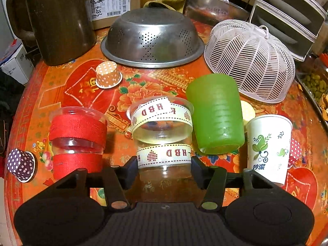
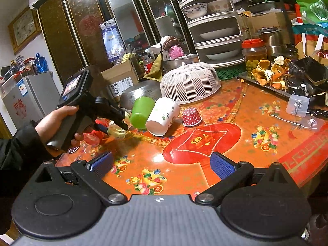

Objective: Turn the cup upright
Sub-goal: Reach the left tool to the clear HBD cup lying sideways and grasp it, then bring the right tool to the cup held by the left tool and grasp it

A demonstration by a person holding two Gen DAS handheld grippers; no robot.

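A clear plastic cup with white HBD ribbon bands sits between the fingers of my left gripper, which is shut on its lower part; its open rim faces away and up. In the right wrist view the left gripper holds this cup just above the table. An upside-down green cup stands right of it. A white paper cup stands upright in the left wrist view. A clear cup with red bands stands to the left. My right gripper is open and empty above the table.
An upturned steel colander, a white mesh food cover and a dark jug stand at the back. Small dotted paper cups lie about: orange, purple, red. A tray of clutter lines the right edge.
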